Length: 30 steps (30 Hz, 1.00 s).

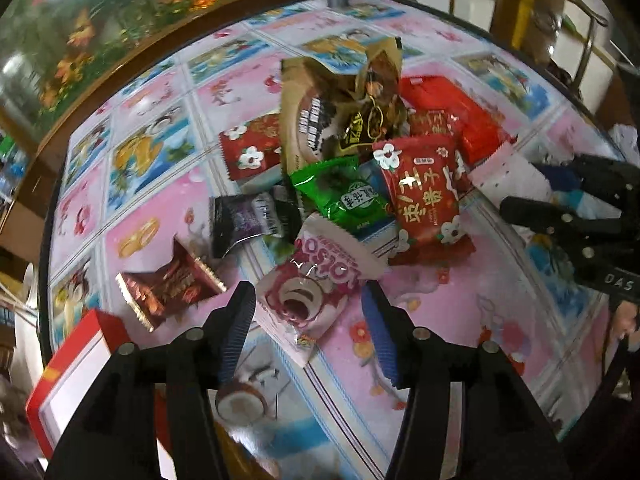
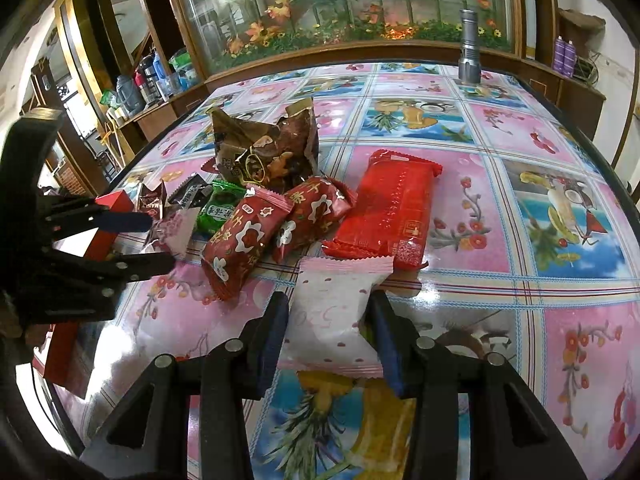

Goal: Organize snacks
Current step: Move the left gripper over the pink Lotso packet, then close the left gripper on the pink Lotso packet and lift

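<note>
Right claw [image 2: 327, 332]: pinching white-pink packet [image 2: 334, 312] | left claw [image 1: 310, 312]: spread, pink snack [image 1: 316, 280] between fingers, unpressed | snack pile [image 1: 380, 152] ahead on worktop [image 2: 520, 288]; red box [image 1: 76, 360] beside left claw; sorting judged barely begun

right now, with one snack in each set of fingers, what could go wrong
1. The right gripper pinches the white dotted packet only at its near end, so it may sag or slip out when lifted.
2. The left gripper straddles the pink donut packet, but the pads look clear of it; closing off-centre could push it away.
3. The snack pile overlaps loosely; dragging either packet might disturb the neighbours.
</note>
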{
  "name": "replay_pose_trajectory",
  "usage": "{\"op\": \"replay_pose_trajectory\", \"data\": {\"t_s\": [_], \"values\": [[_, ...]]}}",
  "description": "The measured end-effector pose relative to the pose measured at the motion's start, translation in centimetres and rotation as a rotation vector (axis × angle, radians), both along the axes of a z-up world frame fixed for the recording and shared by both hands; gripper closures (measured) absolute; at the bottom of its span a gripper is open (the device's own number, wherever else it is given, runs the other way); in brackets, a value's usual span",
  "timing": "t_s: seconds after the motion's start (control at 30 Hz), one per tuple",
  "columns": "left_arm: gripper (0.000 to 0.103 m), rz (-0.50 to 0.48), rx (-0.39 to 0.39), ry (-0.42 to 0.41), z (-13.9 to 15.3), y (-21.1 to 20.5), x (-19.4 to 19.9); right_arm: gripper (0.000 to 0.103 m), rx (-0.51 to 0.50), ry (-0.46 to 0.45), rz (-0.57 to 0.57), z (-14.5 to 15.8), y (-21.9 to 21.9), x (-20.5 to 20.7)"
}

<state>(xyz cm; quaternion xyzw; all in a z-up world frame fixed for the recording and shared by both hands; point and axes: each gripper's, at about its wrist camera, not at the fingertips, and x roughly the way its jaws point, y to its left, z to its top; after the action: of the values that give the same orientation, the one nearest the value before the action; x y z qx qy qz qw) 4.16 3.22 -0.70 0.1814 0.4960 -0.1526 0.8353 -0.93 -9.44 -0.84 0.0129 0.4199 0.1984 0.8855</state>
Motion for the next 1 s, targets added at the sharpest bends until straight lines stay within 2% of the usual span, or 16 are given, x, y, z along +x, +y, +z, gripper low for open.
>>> {"op": "replay_pose_trajectory", "data": {"t_s": [0.1, 0.2, 0.27, 0.33, 0.37, 0.4, 0.47, 0.5, 0.57, 0.6, 0.63, 0.73, 0.87, 1.0], "values": [[0.051, -0.016, -0.012, -0.011, -0.1, -0.1, 0.1, 0.059, 0.000, 0.000, 0.000, 0.0, 0.0, 0.0], [0.064, -0.024, -0.037, -0.014, -0.2, -0.3, -0.4, 0.059, -0.001, 0.000, 0.000, 0.0, 0.0, 0.0], [0.067, -0.027, -0.054, -0.015, -0.2, -0.6, -0.8, 0.059, -0.001, -0.001, 0.000, 0.0, 0.0, 0.0], [0.080, -0.034, -0.080, -0.013, -0.2, -1.1, -1.4, 0.059, -0.002, -0.001, -0.001, 0.0, 0.0, 0.0], [0.082, -0.041, -0.088, -0.012, -0.2, -1.4, -1.7, 0.059, -0.003, -0.002, -0.001, 0.0, 0.1, 0.0], [0.082, -0.045, -0.097, -0.007, -0.2, -1.7, -2.0, 0.059, -0.002, -0.002, -0.001, 0.0, 0.1, 0.0], [0.082, -0.067, -0.169, 0.062, -0.1, -2.2, -2.7, 0.059, -0.002, -0.002, -0.001, 0.0, 0.1, 0.0], [0.082, -0.091, -0.196, 0.088, 0.1, -2.5, -3.3, 0.059, -0.003, -0.002, -0.001, 0.0, 0.1, 0.0], [0.081, -0.121, -0.137, 0.055, 0.7, -3.5, -4.5, 0.059, -0.003, -0.002, -0.001, 0.0, 0.1, 0.0], [0.075, -0.107, -0.086, 0.017, 1.2, -3.7, -4.7, 0.059, -0.004, -0.002, -0.001, 0.0, 0.2, 0.0], [0.065, -0.087, -0.068, -0.011, 1.6, -3.6, -4.6, 0.059, -0.004, -0.002, -0.001, 0.0, 0.1, 0.0], [0.047, -0.007, -0.082, -0.076, 3.0, -2.3, -3.7, 0.059, -0.003, -0.002, -0.001, 0.0, 0.1, 0.0], [0.046, 0.045, -0.064, -0.088, 3.1, -1.1, -2.1, 0.059, -0.005, -0.002, -0.001, 0.0, 0.1, 0.0], [0.046, -0.012, -0.026, -0.044, 1.5, -1.8, -0.8, 0.059, -0.004, -0.002, -0.001, 0.1, 0.2, 0.0]]}}
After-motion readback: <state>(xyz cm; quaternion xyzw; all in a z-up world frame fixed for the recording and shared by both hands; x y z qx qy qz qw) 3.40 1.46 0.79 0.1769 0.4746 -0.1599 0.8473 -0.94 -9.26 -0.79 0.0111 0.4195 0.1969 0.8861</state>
